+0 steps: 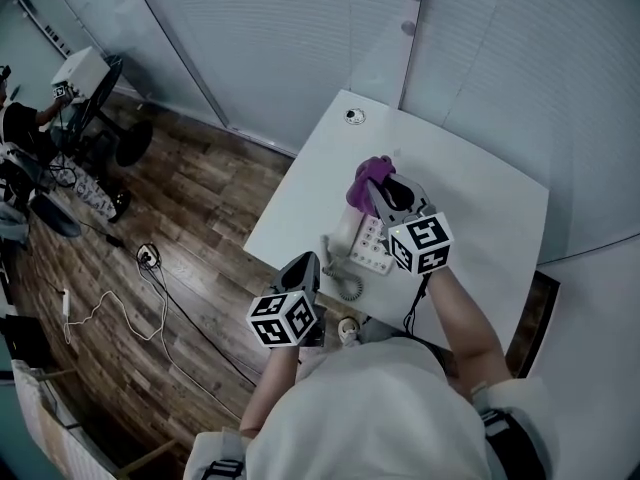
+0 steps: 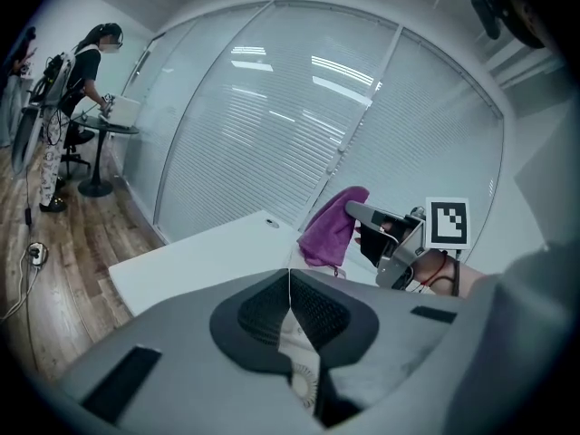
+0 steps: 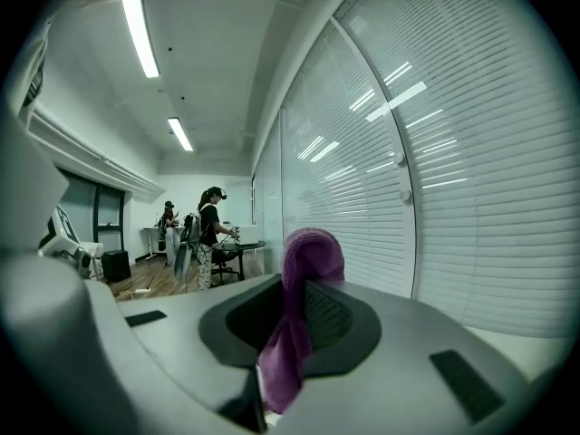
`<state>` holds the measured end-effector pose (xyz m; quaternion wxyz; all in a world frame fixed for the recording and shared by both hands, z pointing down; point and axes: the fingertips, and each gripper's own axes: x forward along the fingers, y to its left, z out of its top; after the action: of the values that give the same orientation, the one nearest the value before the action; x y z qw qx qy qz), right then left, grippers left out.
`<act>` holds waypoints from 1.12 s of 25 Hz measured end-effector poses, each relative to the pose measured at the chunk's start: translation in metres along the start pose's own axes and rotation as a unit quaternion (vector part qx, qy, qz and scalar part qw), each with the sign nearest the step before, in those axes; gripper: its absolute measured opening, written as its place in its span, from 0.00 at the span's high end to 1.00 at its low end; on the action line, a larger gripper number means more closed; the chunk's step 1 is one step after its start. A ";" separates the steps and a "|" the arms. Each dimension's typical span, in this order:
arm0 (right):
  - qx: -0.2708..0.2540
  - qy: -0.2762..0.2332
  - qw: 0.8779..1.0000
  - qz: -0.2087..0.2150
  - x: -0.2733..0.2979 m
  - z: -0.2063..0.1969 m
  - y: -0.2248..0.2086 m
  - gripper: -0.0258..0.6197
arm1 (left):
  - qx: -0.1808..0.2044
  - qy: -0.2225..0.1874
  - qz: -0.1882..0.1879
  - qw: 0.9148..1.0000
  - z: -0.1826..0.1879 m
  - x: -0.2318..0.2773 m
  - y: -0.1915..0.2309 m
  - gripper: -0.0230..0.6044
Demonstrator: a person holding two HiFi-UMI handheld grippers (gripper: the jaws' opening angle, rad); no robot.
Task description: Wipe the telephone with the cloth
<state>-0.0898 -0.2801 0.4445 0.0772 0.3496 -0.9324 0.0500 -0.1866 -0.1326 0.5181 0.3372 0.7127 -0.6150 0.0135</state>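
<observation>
White tabletop point(image 1: 480, 198) in an office w/ wood floor point(image 1: 200, 218) and walls of closed blinds point(image 1: 250, 48).

A white telephone point(image 1: 368, 243) lies near the tabletop's front edge. Its long axis runs from that near edge away toward the blinds, tilted slightly. The handset point(image 1: 338, 240) is on its left side and the keypad on its right. A coiled cord point(image 1: 347, 286) curls off the near end.

Purple cloth point(image 1: 368, 180) hangs just past the phone's far end, bunched and drooping. Can't tell if it touches the phone. The right hand-held gripper point(image 1: 378, 193) is clenched on the cloth. In the right gripper view, fabric is pinched between the pads, w/ a fold sticking up and a tail hanging below.

The left hand-held gripper point(image 1: 305, 263) hovers at the tabletop's front-left edge, beside the phone's near end. Its jaws are pressed together w/ nothing between them. In its own view the cord shows below the jaws.

Farther out: a small round fitting point(image 1: 354, 116) at the tabletop's far corner, cables on the floor, and a person point(image 2: 86, 71) at a desk in the bg.
</observation>
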 end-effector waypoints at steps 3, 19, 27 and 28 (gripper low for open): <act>-0.007 0.025 1.000 -0.005 0.014 -0.017 -0.010 0.86 | -0.002 0.004 0.001 1.000 0.000 0.010 0.001 0.93; 0.000 0.105 0.994 -0.019 0.040 -0.083 -0.029 0.86 | -0.006 0.019 0.008 1.000 -0.001 0.026 0.005 0.93; 0.021 0.112 0.993 -0.009 0.048 -0.092 -0.025 0.86 | -0.014 0.026 0.009 1.000 -0.007 0.031 0.007 0.93; 0.022 0.112 0.993 -0.007 0.048 -0.092 -0.025 0.86 | -0.015 0.027 0.009 0.999 -0.007 0.032 0.007 0.93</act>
<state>-0.0984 -0.3163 0.5448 0.1736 0.3500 -0.9141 0.1089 -0.1822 -0.1568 0.5408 0.3640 0.7014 -0.6122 0.0270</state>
